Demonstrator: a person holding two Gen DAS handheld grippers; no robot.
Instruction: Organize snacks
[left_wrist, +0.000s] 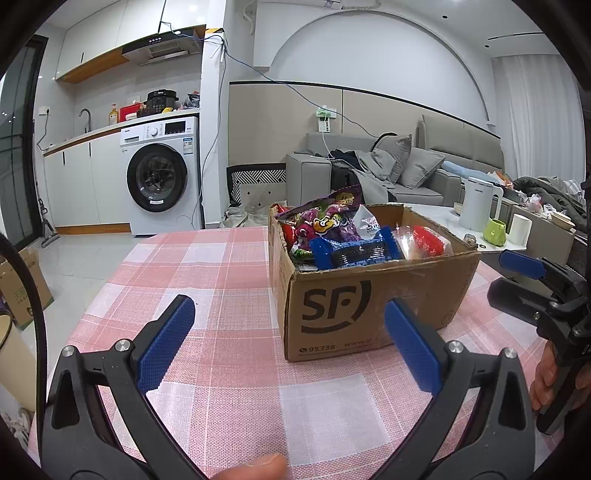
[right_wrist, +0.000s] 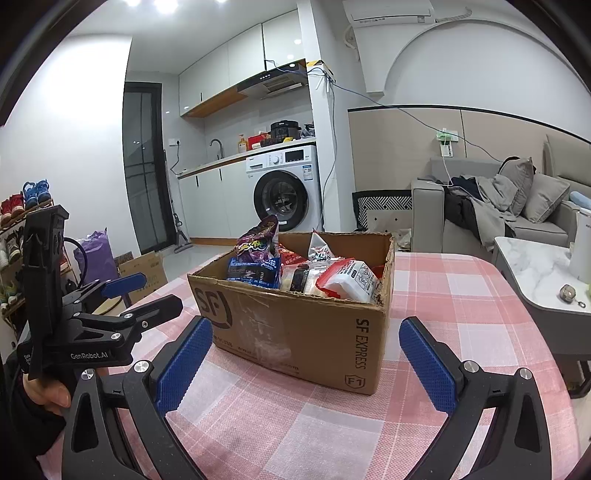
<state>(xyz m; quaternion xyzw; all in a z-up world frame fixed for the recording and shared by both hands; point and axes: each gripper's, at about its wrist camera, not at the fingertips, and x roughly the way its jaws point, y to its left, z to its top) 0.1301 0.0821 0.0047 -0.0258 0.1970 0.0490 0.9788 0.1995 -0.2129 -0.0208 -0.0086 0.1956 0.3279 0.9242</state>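
A brown SF cardboard box (left_wrist: 369, 299) stands on the pink checked tablecloth (left_wrist: 221, 280); it also shows in the right wrist view (right_wrist: 295, 325). It holds several snack packs: a purple bag (left_wrist: 328, 218), a blue pack (left_wrist: 354, 253), a red and white pack (left_wrist: 424, 240). In the right wrist view the purple bag (right_wrist: 260, 240), the blue pack (right_wrist: 253, 271) and the red and white pack (right_wrist: 349, 278) show. My left gripper (left_wrist: 290, 343) is open and empty, in front of the box. My right gripper (right_wrist: 306, 363) is open and empty, near the box's corner. Each gripper shows in the other's view, the right (left_wrist: 517, 277) and the left (right_wrist: 144, 291).
A marble side table (right_wrist: 535, 273) with a white kettle (left_wrist: 478, 206), a green cup (left_wrist: 495, 232) and a white cup (left_wrist: 520, 229) stands right of the table. A grey sofa (left_wrist: 406, 173) is behind. A washing machine (left_wrist: 162, 177) is at the back. Cardboard boxes (right_wrist: 144, 273) lie on the floor at left.
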